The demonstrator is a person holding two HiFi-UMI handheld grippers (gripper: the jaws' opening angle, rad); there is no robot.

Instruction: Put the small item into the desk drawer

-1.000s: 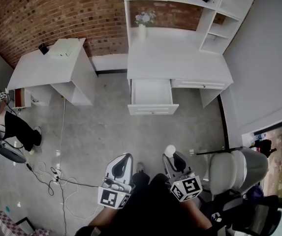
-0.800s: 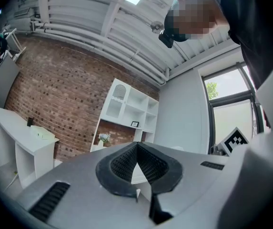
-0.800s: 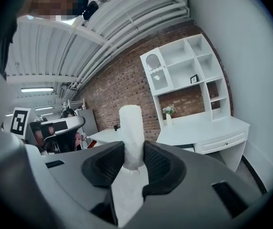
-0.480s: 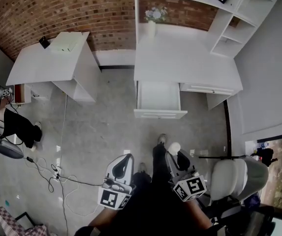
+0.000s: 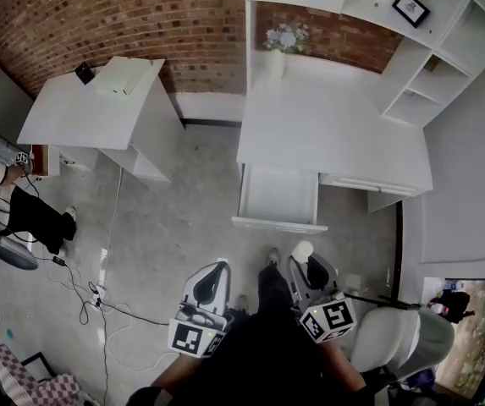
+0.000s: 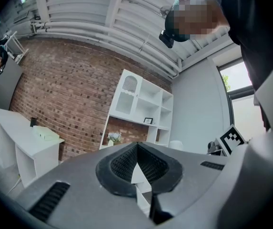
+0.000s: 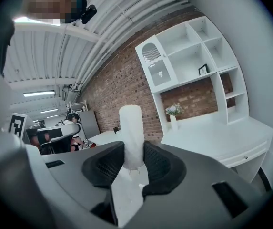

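When you look down from the head view, the left gripper and the right gripper sit side by side low in the picture, above the grey floor. The right gripper holds a small white item that sticks out past its tips. Ahead of it, the desk drawer is pulled open under the white desk, well apart from the item. In the left gripper view, the left gripper has its jaws pressed together with nothing between them. In the right gripper view, the right gripper squeezes the small white item, a tube shape standing up between the pads. The desk with its vase of flowers is far behind it.
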